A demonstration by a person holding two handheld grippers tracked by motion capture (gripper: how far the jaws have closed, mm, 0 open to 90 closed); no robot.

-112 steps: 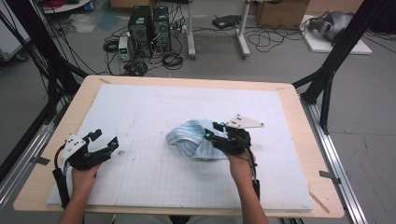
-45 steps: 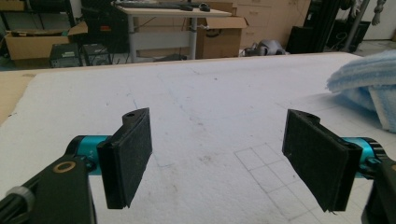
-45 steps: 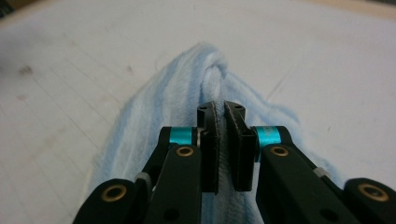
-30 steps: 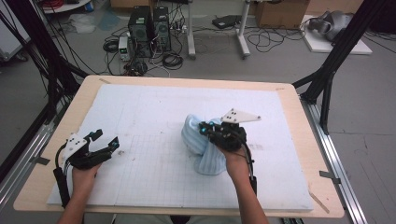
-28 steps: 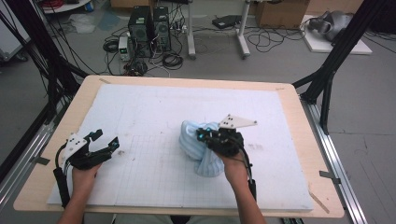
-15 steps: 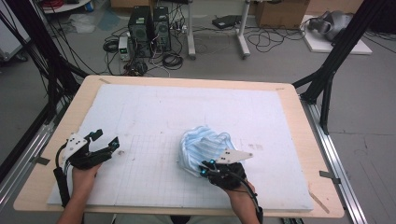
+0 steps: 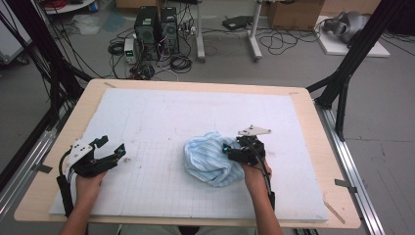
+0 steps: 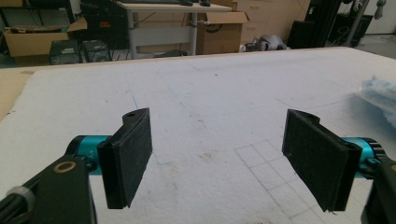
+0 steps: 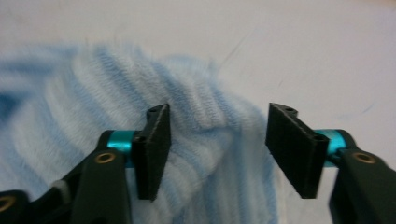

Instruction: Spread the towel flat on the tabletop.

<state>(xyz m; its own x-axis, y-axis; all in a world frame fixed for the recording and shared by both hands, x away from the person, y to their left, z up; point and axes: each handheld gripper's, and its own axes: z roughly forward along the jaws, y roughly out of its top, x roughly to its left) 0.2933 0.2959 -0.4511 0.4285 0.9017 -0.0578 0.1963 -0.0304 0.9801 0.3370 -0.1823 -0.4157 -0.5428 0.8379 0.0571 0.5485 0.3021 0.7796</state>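
White foam sheet [image 7: 161,112] covers most of the wooden tabletop [image 7: 313,122]; faint pencilled grid on its near half, a few smudges. Black frame struts [image 7: 350,63] rise at the table's right and left. On the grey floor beyond the far edge: two dark computer towers [image 7: 156,24] side by side, a small pale box [image 7: 130,49] just left of them, loose black cables [image 7: 181,61] coiled near. White desk legs [image 7: 254,34] stand behind. Cardboard box [image 7: 293,12] far right; beside it a grey object [image 7: 342,24], possibly a helmet, too small to tell.
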